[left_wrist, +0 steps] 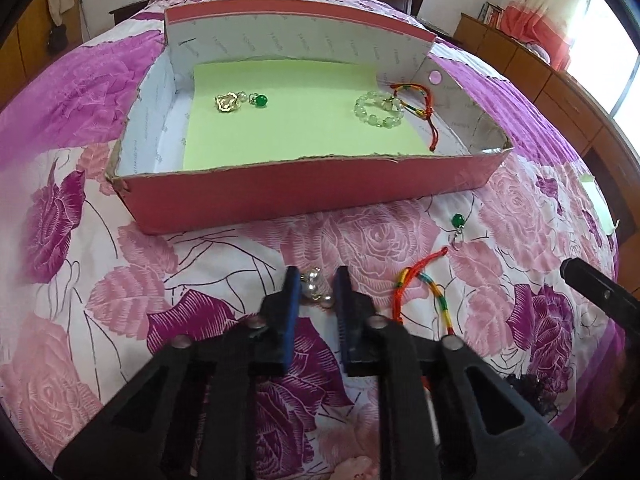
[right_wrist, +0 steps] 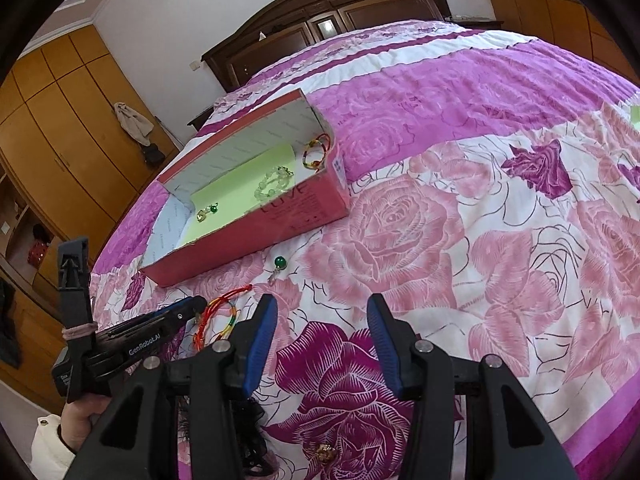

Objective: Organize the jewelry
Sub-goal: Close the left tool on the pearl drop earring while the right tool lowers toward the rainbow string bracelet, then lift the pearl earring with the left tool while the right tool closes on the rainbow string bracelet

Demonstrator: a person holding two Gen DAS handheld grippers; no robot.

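A pink cardboard box (left_wrist: 280,196) lined with green paper sits on the bed. Inside lie a gold pendant (left_wrist: 227,102), a green bead earring (left_wrist: 261,100), a clear bead bracelet (left_wrist: 378,109) and a red braided cord bracelet (left_wrist: 420,106). My left gripper (left_wrist: 316,280) is open, its blue pads either side of a silver pearl piece (left_wrist: 316,290) on the bedspread. A second multicolour cord bracelet (left_wrist: 424,284) and a green bead earring (left_wrist: 457,222) lie to its right. My right gripper (right_wrist: 322,312) is open and empty over the bedspread. The box (right_wrist: 304,208) shows up left of it.
The floral pink bedspread (right_wrist: 480,220) covers the bed. A small gold piece (right_wrist: 325,450) lies on it between the right gripper's arms, with dark hair ties (right_wrist: 256,436) at the lower left. A wooden headboard and wardrobes stand behind.
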